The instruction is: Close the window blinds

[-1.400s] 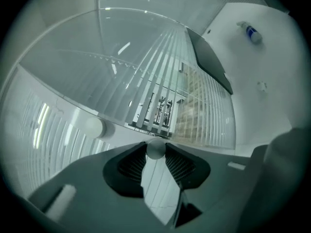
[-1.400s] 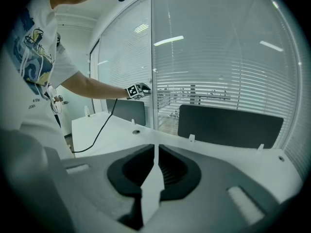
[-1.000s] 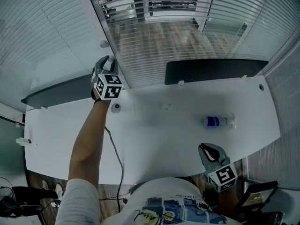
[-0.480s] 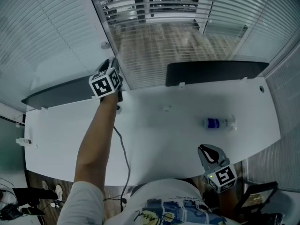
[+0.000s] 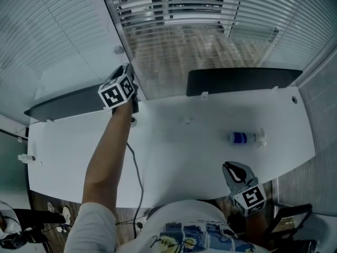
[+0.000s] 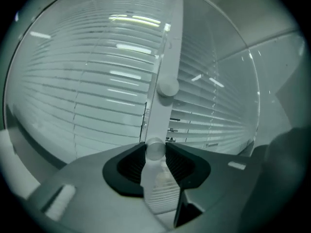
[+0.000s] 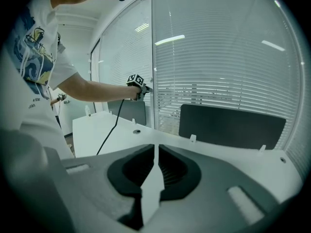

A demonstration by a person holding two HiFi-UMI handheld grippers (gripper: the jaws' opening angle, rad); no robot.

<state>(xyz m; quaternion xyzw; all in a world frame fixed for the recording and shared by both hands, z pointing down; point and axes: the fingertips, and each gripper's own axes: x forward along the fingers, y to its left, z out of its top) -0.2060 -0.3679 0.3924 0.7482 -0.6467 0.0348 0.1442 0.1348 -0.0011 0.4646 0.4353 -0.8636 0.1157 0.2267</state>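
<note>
Head view, nearer hand: the left tool (image 5: 126, 71) is up at the window post (image 5: 111, 20), beyond the worktop (image 5: 179, 157). The right tool (image 5: 233, 168) is well apart, near the person.
Head view, blinds: the blinds (image 5: 174, 51) hang right of the post, with slats level and gaps showing.
Left gripper view, grip: the knob (image 6: 155, 148) sits between the pads, touched on both sides. The jaws have just been opening slightly.
Left gripper view, axis: the post stands upright and the knob's stem points back along the tool, so the coming turn is likely a wrist roll.
Right gripper view: the jaws are together and empty.

My jaws are ribbed, matt black; the knob (image 6: 155, 149) smooth, milky plastic; the blinds (image 6: 87, 91) satin-smooth (the worktop (image 5: 179, 159) matt white, smooth).
</note>
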